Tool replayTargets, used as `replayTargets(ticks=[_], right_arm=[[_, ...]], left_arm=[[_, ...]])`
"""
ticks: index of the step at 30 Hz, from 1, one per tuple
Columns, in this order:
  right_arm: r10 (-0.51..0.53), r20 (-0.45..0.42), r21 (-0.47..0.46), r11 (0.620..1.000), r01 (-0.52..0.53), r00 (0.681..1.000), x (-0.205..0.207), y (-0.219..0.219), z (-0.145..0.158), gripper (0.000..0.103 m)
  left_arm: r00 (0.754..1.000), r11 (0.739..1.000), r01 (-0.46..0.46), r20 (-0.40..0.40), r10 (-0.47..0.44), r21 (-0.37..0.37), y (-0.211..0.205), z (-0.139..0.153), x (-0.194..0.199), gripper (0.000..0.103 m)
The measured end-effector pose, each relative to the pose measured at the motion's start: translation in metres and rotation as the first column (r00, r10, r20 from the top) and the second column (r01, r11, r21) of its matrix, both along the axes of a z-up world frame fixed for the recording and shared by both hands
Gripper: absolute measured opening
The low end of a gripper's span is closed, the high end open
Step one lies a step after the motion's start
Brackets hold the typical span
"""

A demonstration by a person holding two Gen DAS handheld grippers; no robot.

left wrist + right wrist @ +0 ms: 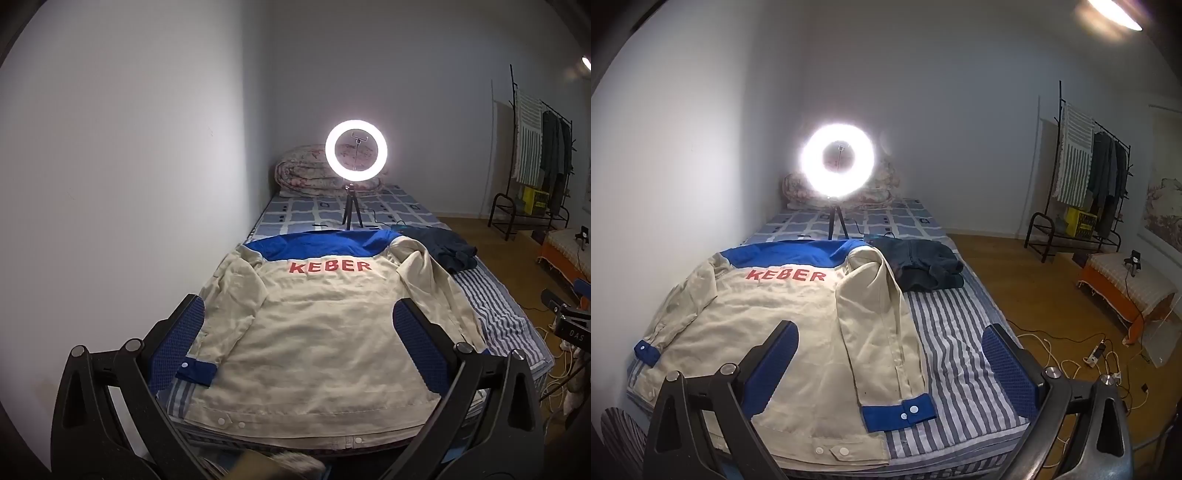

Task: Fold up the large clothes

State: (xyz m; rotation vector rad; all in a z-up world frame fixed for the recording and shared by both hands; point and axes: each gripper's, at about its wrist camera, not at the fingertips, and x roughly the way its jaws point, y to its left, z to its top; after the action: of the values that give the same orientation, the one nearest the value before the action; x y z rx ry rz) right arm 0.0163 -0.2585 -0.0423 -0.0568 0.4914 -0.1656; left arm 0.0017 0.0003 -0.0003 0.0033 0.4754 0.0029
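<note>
My left gripper and right gripper hover spread and empty above the cream canvas jacket with blue yoke; its loose right sleeve risks bunching; the dark blue crumpled garment nearby could snag.

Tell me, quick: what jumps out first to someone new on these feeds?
The glaring ring light on its small tripod at the far end of the bed. Next, the cream jacket with red KEBER lettering, spread back-up on the striped sheet, both sleeves lying along its sides. A dark garment lies crumpled beside its collar end.
</note>
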Motion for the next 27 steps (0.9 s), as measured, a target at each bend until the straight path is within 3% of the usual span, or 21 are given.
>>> replayTargets(ticks=[27], right_arm=[[-0.003,0.014,-0.016,1.0,0.003,1.0,-0.002,0.003,0.003,0.101]], left_arm=[[0.999,1.0,-0.021,0.037,0.021,0.002,0.009,0.014,-0.002,0.103]])
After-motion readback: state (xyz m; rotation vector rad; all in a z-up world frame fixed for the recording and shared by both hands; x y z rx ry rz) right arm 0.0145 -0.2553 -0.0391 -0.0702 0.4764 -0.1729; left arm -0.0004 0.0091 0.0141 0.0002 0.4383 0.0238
